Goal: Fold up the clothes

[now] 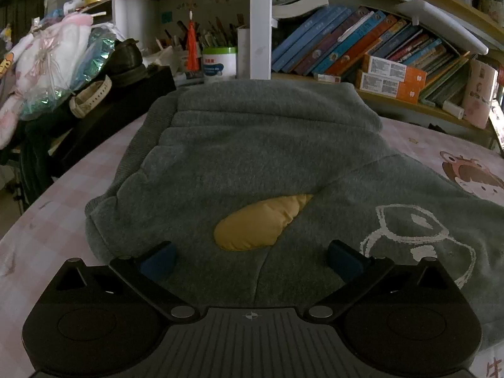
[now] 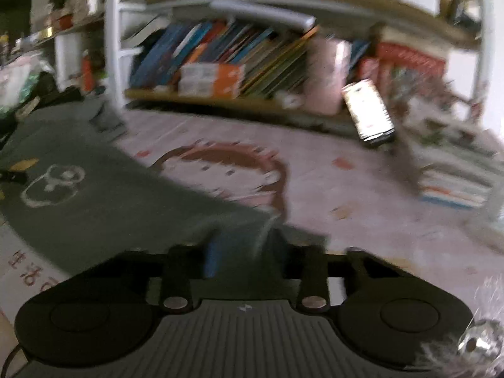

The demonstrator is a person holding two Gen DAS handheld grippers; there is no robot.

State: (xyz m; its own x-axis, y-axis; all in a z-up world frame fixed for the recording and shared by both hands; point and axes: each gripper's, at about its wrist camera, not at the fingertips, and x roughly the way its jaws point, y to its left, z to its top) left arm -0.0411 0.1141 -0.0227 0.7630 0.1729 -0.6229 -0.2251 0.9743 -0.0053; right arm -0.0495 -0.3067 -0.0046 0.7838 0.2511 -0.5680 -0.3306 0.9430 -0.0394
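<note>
While the grey sweatshirt (image 1: 252, 163) lies spread across the pink printed cover (image 1: 63, 208) of the work surface, the left gripper (image 1: 252, 260) hovers just over its near part with the jaws wide apart and nothing between them. A yellow patch (image 1: 261, 223) of fabric shows just beyond the blue pads (image 1: 159, 263), and a white outline print (image 1: 419, 239) sits on the cloth to the right. The garment's far edge reaches almost to the bookshelf (image 1: 362, 50); its left edge is a ribbed band, with bare cover beside it as far as the dark clutter at the far left.

In the blurred right wrist view, the right gripper (image 2: 242, 252) has its jaws drawn close on a corner of the sweatshirt (image 2: 104, 195), grey cloth bunched between the fingers. The garment stretches away to the left from that pinch. To the right and beyond, the cover (image 2: 346, 189) lies open, bearing a brown cartoon figure (image 2: 226, 170), up to a phone (image 2: 368, 110) leaning at the far side and a stack of books (image 2: 453, 186) on the right.
</note>
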